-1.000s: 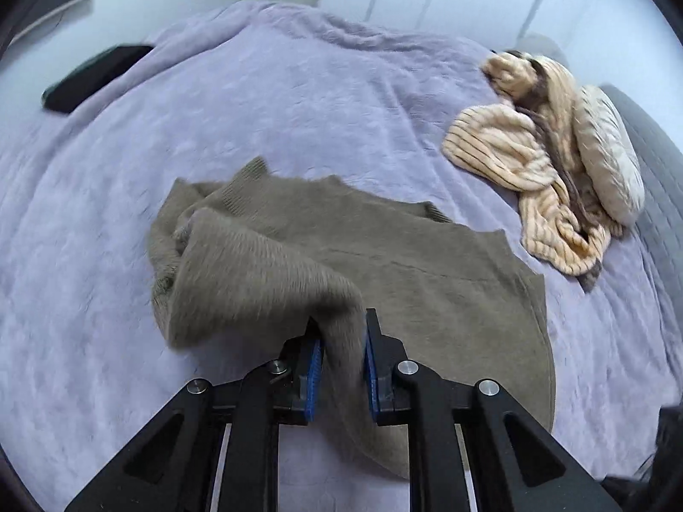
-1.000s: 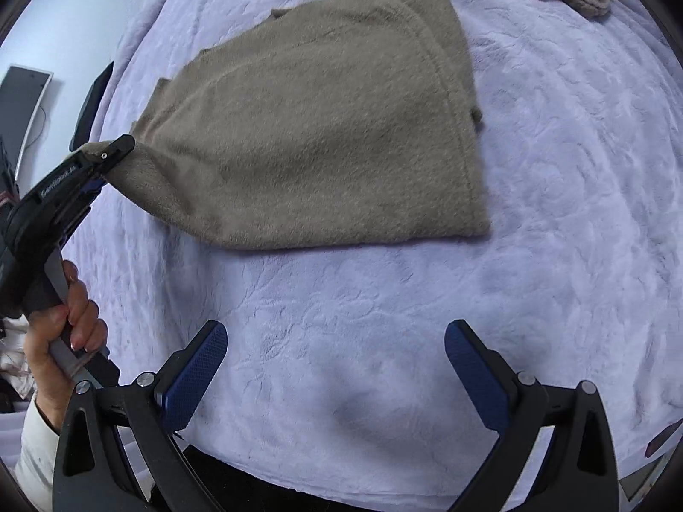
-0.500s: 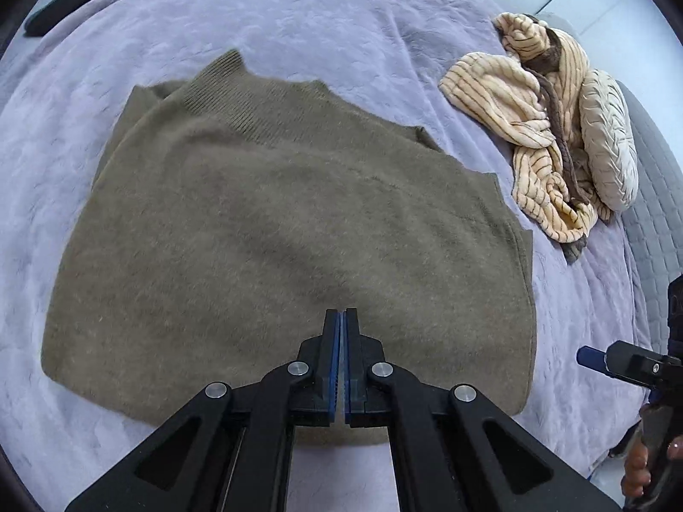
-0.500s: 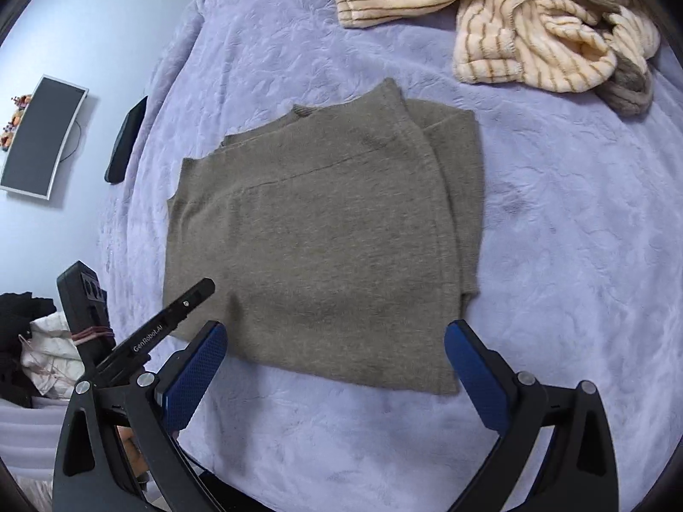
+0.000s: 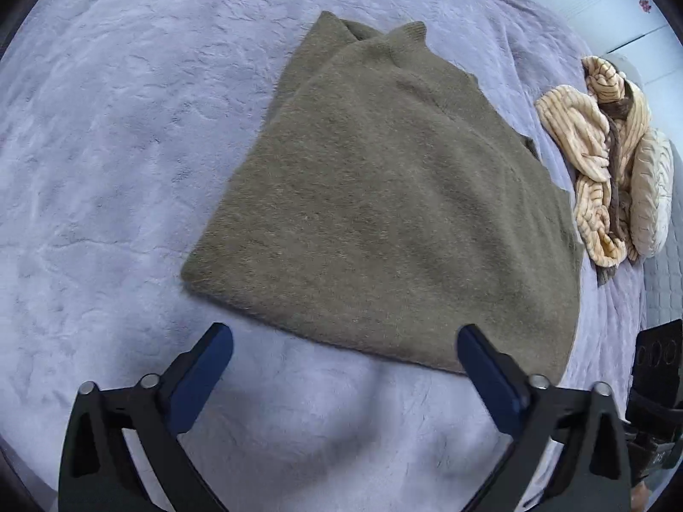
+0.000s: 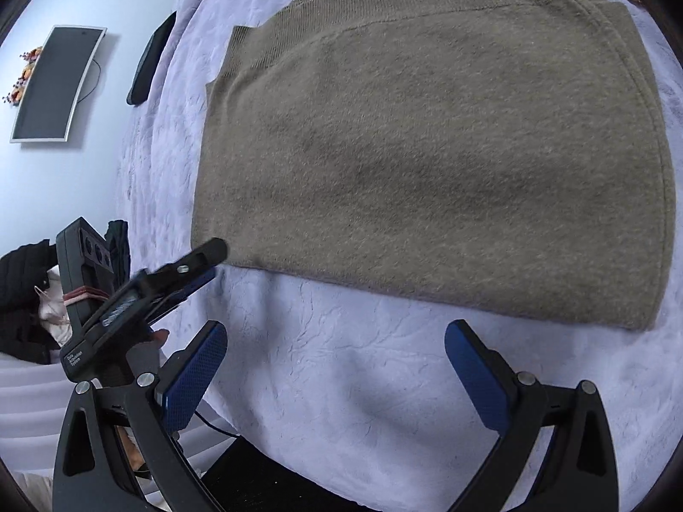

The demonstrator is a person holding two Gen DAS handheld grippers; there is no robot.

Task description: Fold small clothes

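Counted: 1 olive sweater [image 5: 384,196], 1 striped cream garment heap [image 5: 593,162], 1 lavender bedspread [image 5: 106,128], 1 wall screen [image 6: 55,85], 1 dark flat device [image 6: 149,59], 2 grippers, left [image 5: 343,343] and right [image 6: 335,341].

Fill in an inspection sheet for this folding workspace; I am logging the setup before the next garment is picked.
Surface: lilac textured bedspread covering the bed, wrinkled.
Job's things: olive-brown knitted sweater, folded, lying flat, touched by neither gripper.
Clutter: heap of cream striped fuzzy clothes beyond the sweater; black flat device at the bed edge.
Grippers: left gripper open, just short of the sweater's near edge; right gripper open, also short of it.
Cables: thin dark cable below the bed edge.
Surroundings: curved dark monitor on the pale wall; dark clothing piled beside the bed.
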